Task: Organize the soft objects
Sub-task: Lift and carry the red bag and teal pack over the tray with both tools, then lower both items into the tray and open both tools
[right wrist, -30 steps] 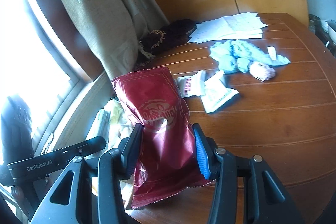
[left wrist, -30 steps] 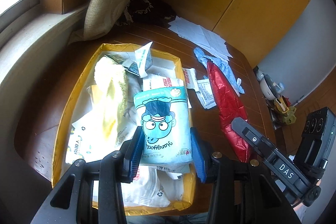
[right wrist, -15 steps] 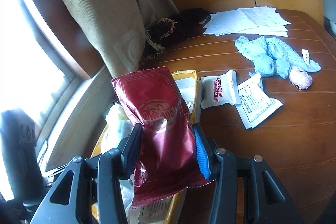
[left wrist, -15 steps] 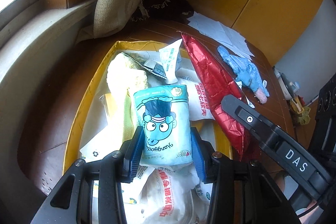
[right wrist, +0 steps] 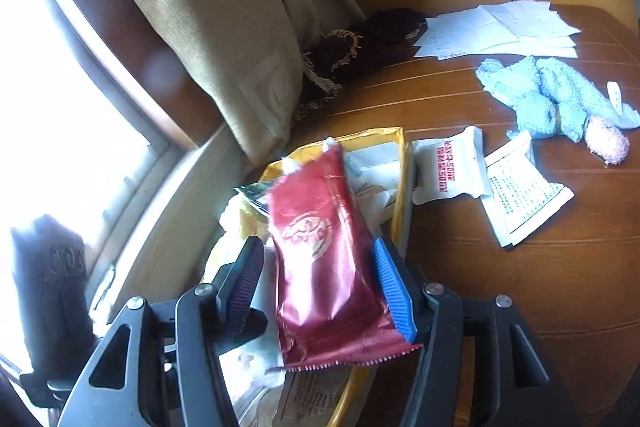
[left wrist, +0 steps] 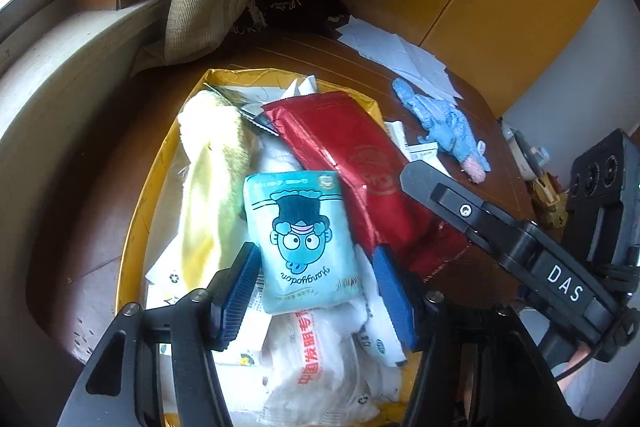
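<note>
In the yellow tray (left wrist: 132,239) near the desk's window edge, the blue tissue pack (left wrist: 302,241) lies between the left gripper (left wrist: 316,289), whose jaws have just been opening and stand clear of it. The red packet (right wrist: 326,259) lies across the tray's right side between the right gripper (right wrist: 320,285), jaws likewise just opened; a blue knitted toy (right wrist: 556,99) rests further right on the desk (right wrist: 540,287).

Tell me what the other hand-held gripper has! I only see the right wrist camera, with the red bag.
Observer: The left hand-held gripper has a blue packet with a cartoon face between its fingers. Its jaws have just been opening, and the pads are off the packet.
Child: Where is the packet?
Observer: It lies on the pile in the yellow tray, right beside your red bag.
Child: Is anything fluffy in there?
Observer: A long yellow fluffy cloth lies on the packet's other side.
</note>
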